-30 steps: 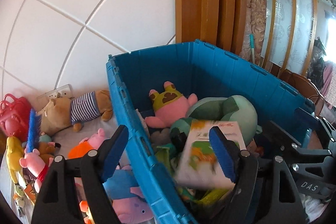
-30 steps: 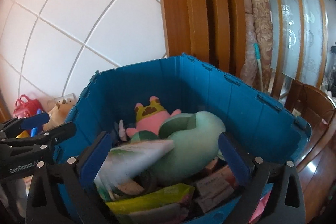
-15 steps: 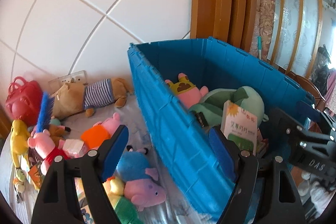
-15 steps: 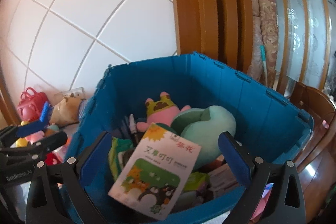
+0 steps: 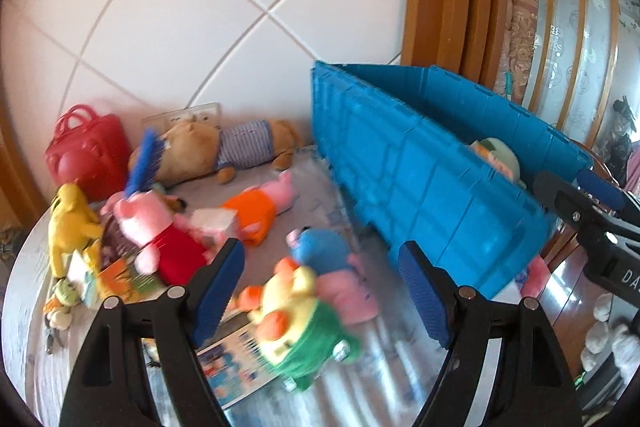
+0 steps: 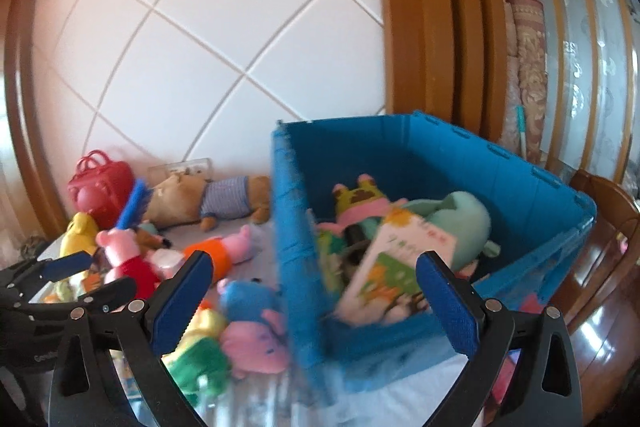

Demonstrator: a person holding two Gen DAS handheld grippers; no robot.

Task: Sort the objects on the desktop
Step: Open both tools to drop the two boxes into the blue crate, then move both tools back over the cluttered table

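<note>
White tiled wall and a dark wooden door frame stood behind a pale table top [image 5: 380,355] crowded with soft toys, with a blue crate [image 6: 500,163] on its right side.

Both grippers were wide open and empty. The left gripper [image 5: 320,291] hovered over the loose toys: a green and yellow plush [image 5: 304,331] lay between its jaws, close under them, with a blue and pink plush [image 5: 332,259] just beyond it and a flat picture book [image 5: 232,363] partly beneath the left jaw. Past the left jaw lay a pig in red [image 5: 160,227], a pig in orange [image 5: 260,207], a yellow plush [image 5: 68,223], a bear in a striped shirt [image 5: 224,147] and a red toy bag [image 5: 88,151]. The crate rose past the right jaw.

The right gripper [image 6: 312,303] straddled the crate's near wall; a booklet [image 6: 400,259] leaned among toys inside, just ahead of the right jaw.

Judging by looks, the plush would be light and squashy, so a firm pinch across the green body should hold better than a limb. The book looked thin, stiff and slick; lying flat, it would likely need taking by an overhanging edge.
</note>
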